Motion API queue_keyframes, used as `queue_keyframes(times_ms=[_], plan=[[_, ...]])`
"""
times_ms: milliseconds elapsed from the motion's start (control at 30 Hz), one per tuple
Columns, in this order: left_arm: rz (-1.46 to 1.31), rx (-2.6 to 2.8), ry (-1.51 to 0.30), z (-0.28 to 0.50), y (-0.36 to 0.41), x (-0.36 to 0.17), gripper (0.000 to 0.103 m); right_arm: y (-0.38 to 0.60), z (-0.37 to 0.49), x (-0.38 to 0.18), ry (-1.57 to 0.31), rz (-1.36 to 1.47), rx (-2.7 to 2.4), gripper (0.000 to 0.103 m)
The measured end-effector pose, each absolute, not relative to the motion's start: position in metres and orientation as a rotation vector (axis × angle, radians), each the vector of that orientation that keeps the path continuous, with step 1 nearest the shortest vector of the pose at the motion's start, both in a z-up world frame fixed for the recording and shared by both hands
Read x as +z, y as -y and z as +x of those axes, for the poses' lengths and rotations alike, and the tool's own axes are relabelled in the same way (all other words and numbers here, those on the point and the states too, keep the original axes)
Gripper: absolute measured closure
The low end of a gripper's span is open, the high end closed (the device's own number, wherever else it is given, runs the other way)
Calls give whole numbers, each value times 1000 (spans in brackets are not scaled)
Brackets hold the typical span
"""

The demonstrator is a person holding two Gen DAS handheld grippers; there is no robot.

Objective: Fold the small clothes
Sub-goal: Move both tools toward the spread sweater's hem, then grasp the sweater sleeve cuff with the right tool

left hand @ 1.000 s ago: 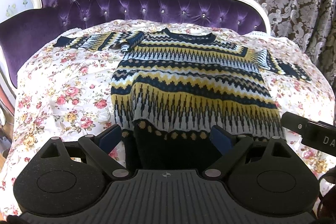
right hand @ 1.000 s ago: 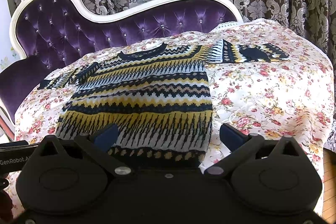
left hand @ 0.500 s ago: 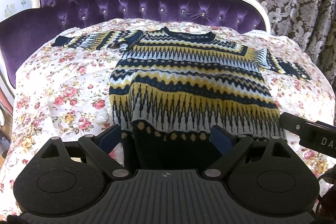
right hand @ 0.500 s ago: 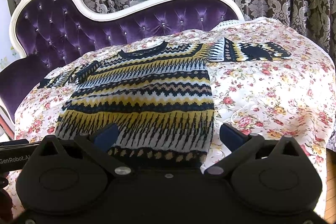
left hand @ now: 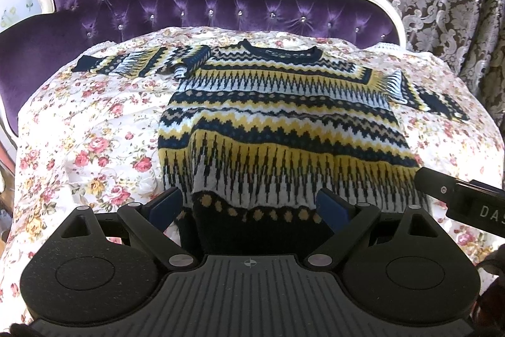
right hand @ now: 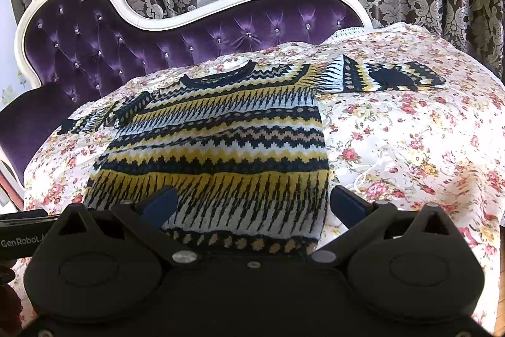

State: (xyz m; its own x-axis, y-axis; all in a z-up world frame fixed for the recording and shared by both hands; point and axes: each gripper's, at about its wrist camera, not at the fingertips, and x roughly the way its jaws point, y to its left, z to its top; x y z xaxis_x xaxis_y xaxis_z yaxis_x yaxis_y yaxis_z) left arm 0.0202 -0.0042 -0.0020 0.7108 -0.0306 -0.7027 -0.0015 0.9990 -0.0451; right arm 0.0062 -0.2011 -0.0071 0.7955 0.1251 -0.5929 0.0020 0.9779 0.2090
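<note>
Sweater point(left hand: 284, 128) spread flat on floral sheet point(left hand: 94, 131), sleeves out (ready for folding) | left gripper point(left hand: 252, 206), right gripper point(right hand: 252, 204) both wide apart, empty | we hover at hem point(right hand: 240, 240)

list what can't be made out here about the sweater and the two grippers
- Sweater hem: both views, its near edge is hidden behind the gripper bodies.
- Left gripper and right gripper: open, but their height above the cloth cannot be judged.
- Sweater's back: hidden against the floral sheet.
</note>
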Motion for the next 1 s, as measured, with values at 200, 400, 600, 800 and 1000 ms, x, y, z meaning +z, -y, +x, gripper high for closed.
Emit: queue_keyframes(times_ms=[200, 400, 600, 800, 1000], plan=[[-41, -22, -776, 31, 7, 1, 11, 203, 16, -3, -632, 204, 67, 1], [-33, -31, -766, 43, 11, 5, 11, 207, 29, 1, -619, 211, 73, 1], [-15, -46, -755, 59, 15, 11, 11, 212, 46, 6, -608, 226, 82, 1], [-6, -59, -750, 77, 19, 14, 11, 218, 64, 9, -594, 227, 79, 1], [-5, -68, -745, 99, 24, 16, 11, 229, 83, 7, -584, 247, 60, 1]])
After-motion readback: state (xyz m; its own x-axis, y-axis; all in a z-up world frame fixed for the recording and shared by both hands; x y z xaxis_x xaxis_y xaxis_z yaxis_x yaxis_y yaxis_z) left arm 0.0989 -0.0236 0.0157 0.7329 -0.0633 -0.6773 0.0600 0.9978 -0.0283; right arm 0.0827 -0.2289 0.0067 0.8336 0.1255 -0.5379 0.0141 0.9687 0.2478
